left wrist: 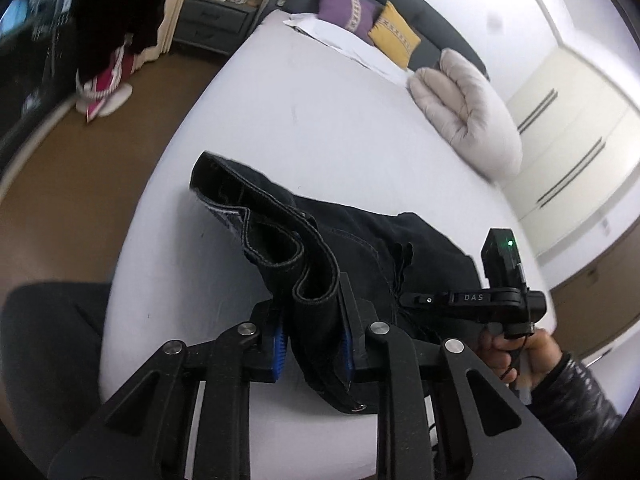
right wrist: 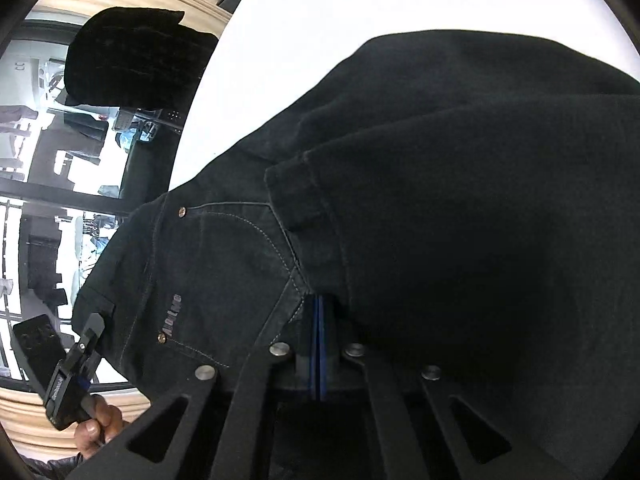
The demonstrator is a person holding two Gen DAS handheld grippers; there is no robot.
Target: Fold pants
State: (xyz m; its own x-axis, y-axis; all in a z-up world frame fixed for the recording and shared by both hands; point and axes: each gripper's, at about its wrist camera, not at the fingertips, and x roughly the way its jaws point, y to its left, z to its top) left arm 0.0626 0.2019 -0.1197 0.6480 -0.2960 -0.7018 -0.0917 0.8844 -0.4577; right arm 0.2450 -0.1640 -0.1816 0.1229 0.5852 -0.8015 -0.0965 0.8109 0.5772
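Pants [left wrist: 360,248] lay bunched on bed [left wrist: 300,120], long axis running leftward away from both grippers; left gripper [left wrist: 314,344] clamped the waistband, right gripper [right wrist: 319,344] pinched fabric near the pocket.

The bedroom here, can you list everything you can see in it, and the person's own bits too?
pants: one pair, black, bunched on the bed's near part, waistband lifted
bed: one, white sheet, dark headboard, fills the middle
cushions: two, purple and yellow, against the headboard
duvet: one, pale beige, folded, at the bed's right edge
nightstand: one, grey, beside the bed head
wardrobe: one, cream, far right
floor: brown, left of the bed
left gripper: black, blue-padded fingers with waistband fabric between them
right gripper: black, blue pads pressed together on pants fabric
right hand: holds the right gripper's handle
left hand: holds the left gripper's handle
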